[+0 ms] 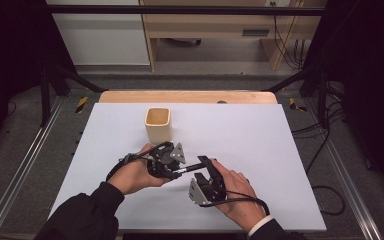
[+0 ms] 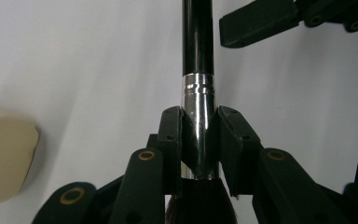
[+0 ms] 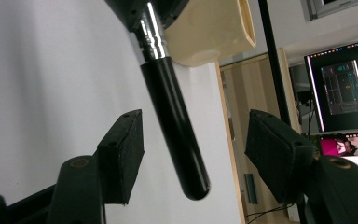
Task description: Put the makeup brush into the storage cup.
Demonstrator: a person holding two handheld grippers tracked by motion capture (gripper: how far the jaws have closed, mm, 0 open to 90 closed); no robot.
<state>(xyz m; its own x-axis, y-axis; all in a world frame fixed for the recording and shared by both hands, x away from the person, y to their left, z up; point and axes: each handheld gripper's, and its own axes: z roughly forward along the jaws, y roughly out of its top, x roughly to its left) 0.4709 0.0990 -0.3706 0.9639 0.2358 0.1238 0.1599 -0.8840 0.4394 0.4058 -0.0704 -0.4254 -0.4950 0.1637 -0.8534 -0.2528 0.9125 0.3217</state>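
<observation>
Looking down from the high view, I take the cream cup (image 1: 158,124) as my landmark: it stands upright on the white sheet (image 1: 260,135) covering the counter (image 1: 130,96), with bare sheet wide open to its right and behind it. Just in front of the cup I have the left tongs (image 1: 172,162), and from them a black brush (image 1: 192,167) runs rightward toward the right tongs (image 1: 206,167), farther from the cup. Both sit well inside the sheet's edges.

My left gripper view adds the grip itself: the left tongs (image 2: 200,135) are clamped tight on the brush's silver ferrule (image 2: 198,116), dark bristles below, black handle running away.

My right gripper view shows the right tongs (image 3: 191,144) spread wide, holding nothing, the brush handle's (image 3: 175,121) rounded end hanging between the jaws without touching either. Beyond the cup (image 3: 209,30) a monitor (image 3: 340,86) glows; its writing is too small to read.
</observation>
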